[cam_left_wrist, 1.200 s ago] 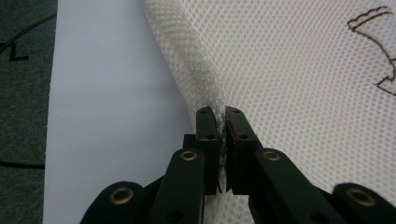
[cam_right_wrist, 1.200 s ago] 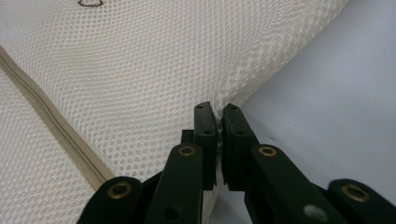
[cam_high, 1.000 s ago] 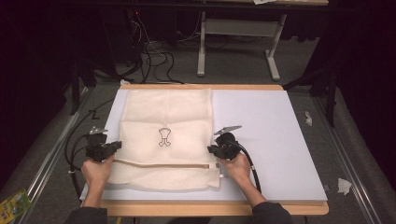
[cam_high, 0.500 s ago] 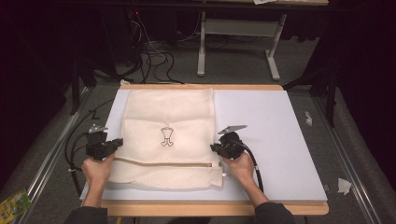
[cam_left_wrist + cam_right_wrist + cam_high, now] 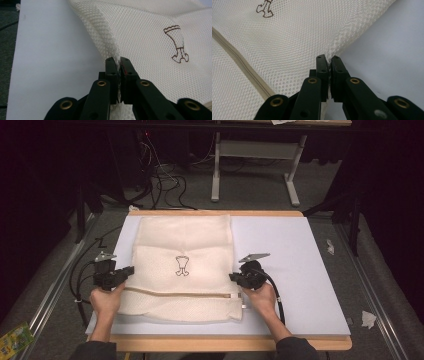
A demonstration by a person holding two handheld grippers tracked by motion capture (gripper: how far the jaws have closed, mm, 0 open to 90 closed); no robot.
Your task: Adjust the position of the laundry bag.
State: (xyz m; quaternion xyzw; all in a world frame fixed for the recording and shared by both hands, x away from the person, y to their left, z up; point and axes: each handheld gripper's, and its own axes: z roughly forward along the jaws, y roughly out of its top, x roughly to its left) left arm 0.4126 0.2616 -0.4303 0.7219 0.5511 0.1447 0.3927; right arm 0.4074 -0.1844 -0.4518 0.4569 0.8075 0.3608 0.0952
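A cream mesh bag [image 5: 182,252] with a small brown emblem [image 5: 181,265] and a zip [image 5: 180,292] lies flat on the white board [image 5: 295,265]. My left gripper [image 5: 131,270] pinches the bag's left edge, and in the left gripper view its jaws are shut on a fold of mesh [image 5: 113,53]. My right gripper [image 5: 232,277] grips the bag's right edge the same way; its own view shows the jaws closed on the mesh bag [image 5: 287,45] beside the zip [image 5: 242,65]. A hand holds each gripper from below.
The white board sits on a wooden table [image 5: 225,342]. Bare board lies right of the bag. Cables [image 5: 165,180] and a table frame [image 5: 255,165] are on the floor beyond. Scraps of paper [image 5: 369,319] lie on the floor at right, a green packet [image 5: 15,337] at lower left.
Both grippers have shifted slightly toward the near edge, drawing the bag's lower part with them; their grip on the two edges is unchanged.
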